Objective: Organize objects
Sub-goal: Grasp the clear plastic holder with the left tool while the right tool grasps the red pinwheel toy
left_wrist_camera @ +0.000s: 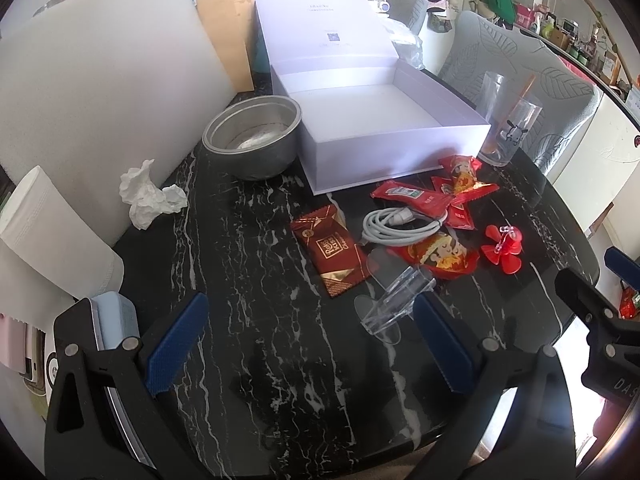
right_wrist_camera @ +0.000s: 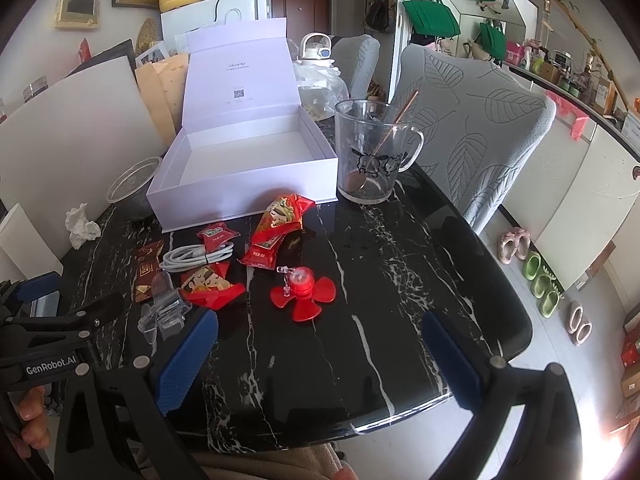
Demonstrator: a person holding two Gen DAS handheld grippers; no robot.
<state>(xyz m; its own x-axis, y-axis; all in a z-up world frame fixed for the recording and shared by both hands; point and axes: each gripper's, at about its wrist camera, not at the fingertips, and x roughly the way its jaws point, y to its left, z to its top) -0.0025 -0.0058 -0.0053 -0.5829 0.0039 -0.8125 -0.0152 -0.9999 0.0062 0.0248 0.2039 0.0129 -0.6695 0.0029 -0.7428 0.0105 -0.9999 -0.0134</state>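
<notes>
Marble table (right_wrist_camera: 360, 280): white box (right_wrist_camera: 240, 160) open, empty.

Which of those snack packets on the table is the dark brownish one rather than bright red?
The flat dark brown chocolate packet with gold corners, lying alone left of the white cable. The other packets, clustered by the cable, are bright red.

Your white box (left_wrist_camera: 384, 148) hides the foot of the glass mug (left_wrist_camera: 508, 128) at 2 o'clock in the left wrist view, and its raised lid (left_wrist_camera: 320, 20) carries print too small for you to read. The metal bowl (right_wrist_camera: 132, 188) sits half hidden behind the box at 9 o'clock in your right wrist view. The worktop (right_wrist_camera: 360, 280) is cut off by your jaws at 6 o'clock.
</notes>
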